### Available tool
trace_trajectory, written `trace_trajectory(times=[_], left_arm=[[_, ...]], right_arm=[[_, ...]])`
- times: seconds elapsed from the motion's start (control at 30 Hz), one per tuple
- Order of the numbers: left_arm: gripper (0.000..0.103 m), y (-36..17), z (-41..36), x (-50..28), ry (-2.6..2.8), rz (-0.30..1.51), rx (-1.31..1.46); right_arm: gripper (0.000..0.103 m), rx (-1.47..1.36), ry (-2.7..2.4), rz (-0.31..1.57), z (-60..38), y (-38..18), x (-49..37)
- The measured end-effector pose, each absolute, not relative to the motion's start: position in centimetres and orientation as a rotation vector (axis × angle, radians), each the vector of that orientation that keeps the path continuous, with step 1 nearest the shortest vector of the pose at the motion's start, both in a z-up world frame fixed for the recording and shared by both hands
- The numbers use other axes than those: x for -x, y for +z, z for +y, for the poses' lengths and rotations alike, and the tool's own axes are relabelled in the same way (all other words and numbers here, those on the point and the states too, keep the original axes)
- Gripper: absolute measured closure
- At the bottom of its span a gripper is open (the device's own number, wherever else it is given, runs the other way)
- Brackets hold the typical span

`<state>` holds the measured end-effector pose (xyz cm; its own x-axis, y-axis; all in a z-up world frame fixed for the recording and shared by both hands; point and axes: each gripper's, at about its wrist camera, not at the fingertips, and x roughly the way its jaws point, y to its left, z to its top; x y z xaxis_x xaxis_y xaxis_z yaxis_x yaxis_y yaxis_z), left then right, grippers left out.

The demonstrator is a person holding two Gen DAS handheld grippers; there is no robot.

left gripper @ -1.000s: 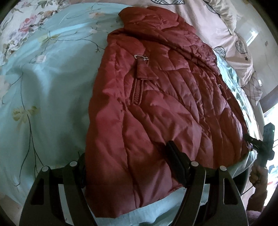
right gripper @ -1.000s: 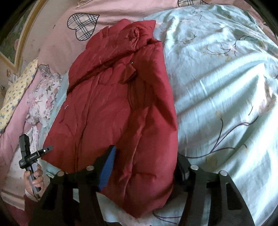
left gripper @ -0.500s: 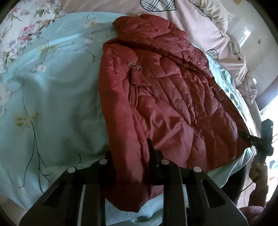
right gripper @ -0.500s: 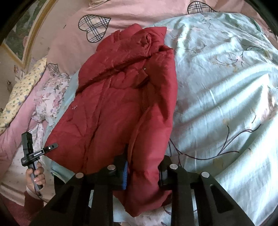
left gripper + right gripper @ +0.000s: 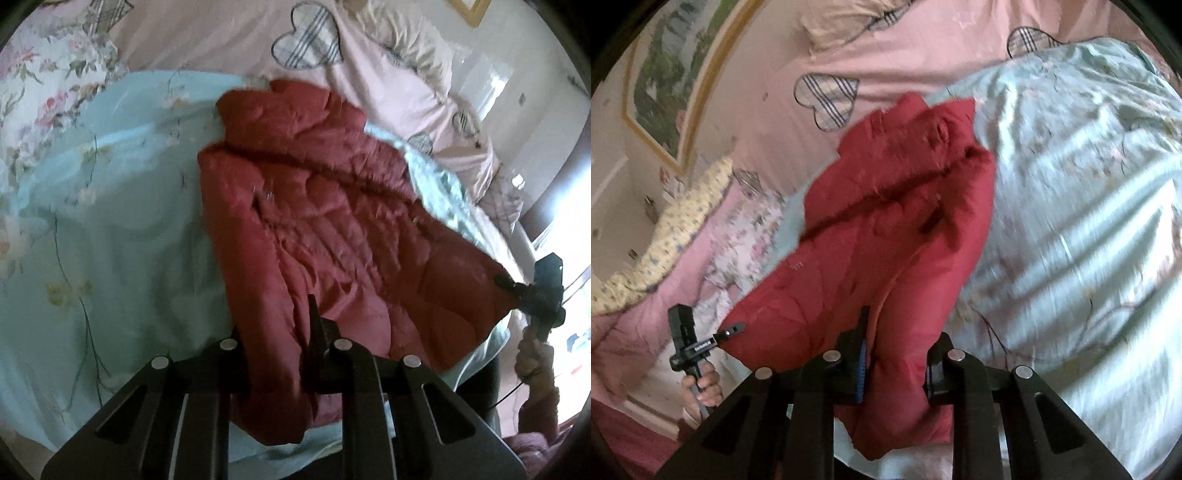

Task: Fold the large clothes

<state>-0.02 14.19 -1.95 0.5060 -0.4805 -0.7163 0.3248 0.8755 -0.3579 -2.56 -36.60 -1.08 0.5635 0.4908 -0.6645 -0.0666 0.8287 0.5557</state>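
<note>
So the red puffer jacket [image 5: 332, 229] is lying on the bed's light blue floral quilt [image 5: 110, 221], collar end toward the pink heart pillows [image 5: 886, 66]. The left hand-held gripper [image 5: 277, 350] is clamped on the hem at one corner. The right hand-held gripper [image 5: 897, 354] is pinched shut on the same hem, which bunches up between its fingers.

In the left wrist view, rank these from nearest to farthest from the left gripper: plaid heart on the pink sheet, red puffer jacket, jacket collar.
1. Red puffer jacket: its hem fold is clamped in the left gripper, bottom centre.
2. Jacket collar: far end of the jacket, upper centre.
3. Plaid heart: on the pink sheet beyond the collar, top.
</note>
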Motion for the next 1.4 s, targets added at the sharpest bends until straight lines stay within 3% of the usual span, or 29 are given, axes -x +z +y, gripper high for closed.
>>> trace_trajectory(times=[0.87,1.4], left_arm=[[0.087,5.5,11.1,-11.5,-0.392,0.728,0.248],[0.087,5.0,9.3,-21.3,-0.313,0.718,0.297]], right_arm=[[0.082,-0.522,0.279,0.708,-37.7,3.6,-10.2],[0.079,-0.489,0.194,0.688,-38.0,2.5,-19.3]])
